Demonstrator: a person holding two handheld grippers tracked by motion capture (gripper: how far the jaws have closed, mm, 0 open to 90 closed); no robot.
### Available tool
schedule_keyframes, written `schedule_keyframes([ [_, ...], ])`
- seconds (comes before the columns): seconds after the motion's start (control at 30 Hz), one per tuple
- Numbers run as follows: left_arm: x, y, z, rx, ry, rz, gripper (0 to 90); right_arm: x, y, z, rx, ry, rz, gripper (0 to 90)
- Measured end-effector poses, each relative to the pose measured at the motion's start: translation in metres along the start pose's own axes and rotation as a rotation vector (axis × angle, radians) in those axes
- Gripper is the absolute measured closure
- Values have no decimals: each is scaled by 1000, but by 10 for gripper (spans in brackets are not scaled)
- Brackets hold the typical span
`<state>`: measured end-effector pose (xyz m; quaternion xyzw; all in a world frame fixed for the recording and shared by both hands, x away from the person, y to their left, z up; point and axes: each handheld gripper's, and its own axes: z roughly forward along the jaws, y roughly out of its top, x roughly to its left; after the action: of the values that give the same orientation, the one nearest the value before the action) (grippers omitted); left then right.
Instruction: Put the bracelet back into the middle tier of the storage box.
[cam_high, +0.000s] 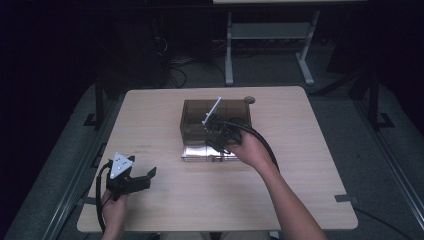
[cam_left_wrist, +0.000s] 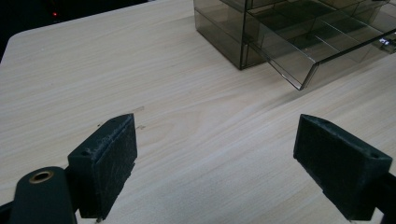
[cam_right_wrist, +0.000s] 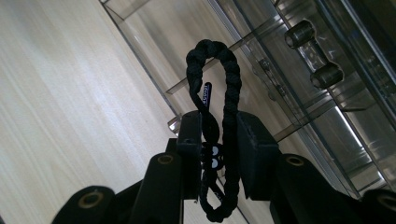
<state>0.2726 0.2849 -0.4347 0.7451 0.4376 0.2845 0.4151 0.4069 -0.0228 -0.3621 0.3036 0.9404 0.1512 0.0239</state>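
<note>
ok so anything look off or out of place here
Nothing looks damaged or spilled. The smoky drawer box has one drawer pulled out, and the right claw is shut on a black braided cord above it.

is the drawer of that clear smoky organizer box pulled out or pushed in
Pulled out. The drawer juts from the box toward the person, and the right gripper, shut on a black braided cord, is above it.

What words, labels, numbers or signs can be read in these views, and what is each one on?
No text can be read for certain.
Small tag on the black braided cord clamped in the right gripper: pale lettering, too small and blurred to read.
Smoky clear drawer box: no label visible.
Wooden table: small dark marks, not legible as text.
Left gripper: no markings visible.
</note>
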Motion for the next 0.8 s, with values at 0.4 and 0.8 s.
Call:
schedule_keyframes([
  [0.4,0,0,0,1,1,-1,134,-7,9,19,33,-1,23,719],
  [0.8,0,0,-1,-3,5,-3,133,-13,12,30,67,-12,46,718],
])
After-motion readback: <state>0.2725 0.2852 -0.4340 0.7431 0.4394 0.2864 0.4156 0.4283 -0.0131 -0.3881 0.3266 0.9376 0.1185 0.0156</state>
